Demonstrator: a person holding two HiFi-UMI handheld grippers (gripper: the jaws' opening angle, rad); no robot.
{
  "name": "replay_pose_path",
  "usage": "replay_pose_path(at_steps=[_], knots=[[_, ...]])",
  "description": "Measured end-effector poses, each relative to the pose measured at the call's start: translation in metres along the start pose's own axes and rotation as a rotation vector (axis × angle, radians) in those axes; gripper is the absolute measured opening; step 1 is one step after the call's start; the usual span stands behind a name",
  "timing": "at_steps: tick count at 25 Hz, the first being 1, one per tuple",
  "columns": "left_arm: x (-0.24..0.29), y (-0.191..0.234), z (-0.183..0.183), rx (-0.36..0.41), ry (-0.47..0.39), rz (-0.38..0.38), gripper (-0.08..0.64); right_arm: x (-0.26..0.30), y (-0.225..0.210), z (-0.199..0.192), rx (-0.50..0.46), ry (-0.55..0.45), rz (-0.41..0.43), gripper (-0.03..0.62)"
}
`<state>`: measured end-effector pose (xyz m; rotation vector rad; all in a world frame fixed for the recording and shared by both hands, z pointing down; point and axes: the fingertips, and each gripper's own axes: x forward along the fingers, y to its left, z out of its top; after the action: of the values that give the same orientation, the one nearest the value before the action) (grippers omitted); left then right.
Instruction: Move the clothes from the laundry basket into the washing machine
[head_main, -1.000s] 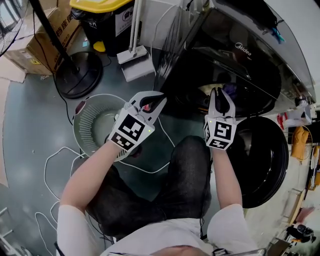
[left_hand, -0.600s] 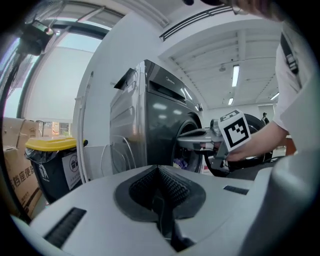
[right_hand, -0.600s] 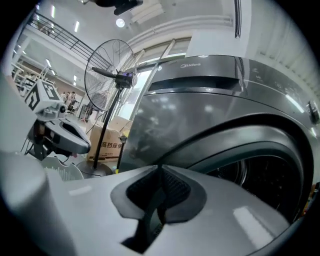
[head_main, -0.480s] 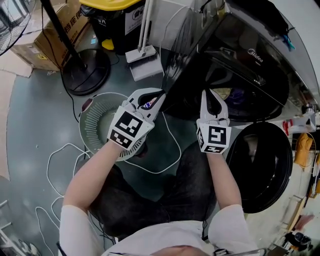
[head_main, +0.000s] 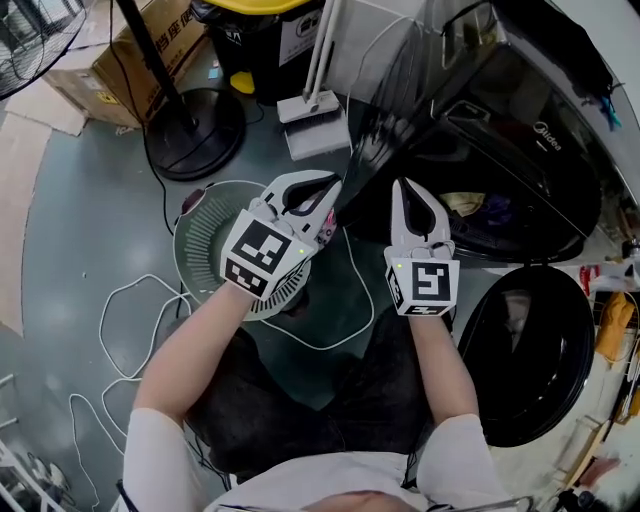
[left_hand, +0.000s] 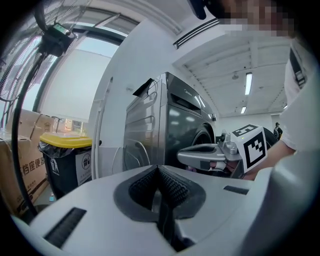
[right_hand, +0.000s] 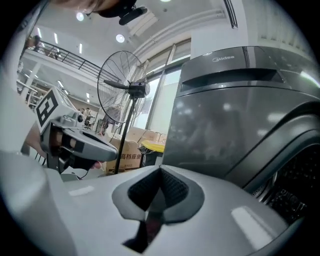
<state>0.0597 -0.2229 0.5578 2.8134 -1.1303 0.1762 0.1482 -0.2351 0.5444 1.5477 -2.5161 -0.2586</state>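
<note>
Pedestal fan: one; round black base on the floor at the upper left, pole slanting up to a wire grille at the corner.
Cardboard box: one with print on its side, behind the fan's pole; flat card lying beside it.
White cable: one, looping over the grey floor, passing by the basket.
Bin: one, black with a yellow lid, at the top edge.
Laundry basket: one, round, pale, slatted; on the floor under the left hand.
White floor tool: one, long-handled, standing between bin and washer.
Left gripper: one, above the basket's right rim; jaws pressed together, nothing between the pads.
Right gripper: one, just beside the left, before the washer's front; jaws pressed together, pinching nothing.
Marker cubes: two, one on each gripper.
Washing machine: one, dark grey front-loader at the right.
Clothes: inside the drum's mouth; two patches showing, one pale, one purple.
Door: one, round, dark, swung wide open.
</note>
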Motion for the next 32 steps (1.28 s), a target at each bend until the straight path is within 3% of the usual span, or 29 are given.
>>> replay_pose_path(at_steps=[5,9,13,26,32], knots=[[-0.007,0.005,0.011,-0.007,-0.034,0.024,0.005,0.014,0.031,0.008,-0.013,-0.035,0.133,0.011],[-0.017,0.018,0.000,0.025,-0.035,0.091,0.005,0.020,0.048,-0.001,0.002,-0.026,0.192,0.011],[-0.021,0.017,-0.020,0.045,0.012,0.092,0.005,0.020,0.048,-0.005,0.034,-0.011,0.192,0.011],[-0.025,-0.023,0.010,-0.017,-0.020,-0.003,0.005,-0.009,0.015,-0.020,0.113,0.057,0.150,0.011],[-0.032,-0.009,-0.001,-0.181,0.019,0.077,0.005,-0.014,0.007,-0.024,0.163,0.110,0.131,0.011]])
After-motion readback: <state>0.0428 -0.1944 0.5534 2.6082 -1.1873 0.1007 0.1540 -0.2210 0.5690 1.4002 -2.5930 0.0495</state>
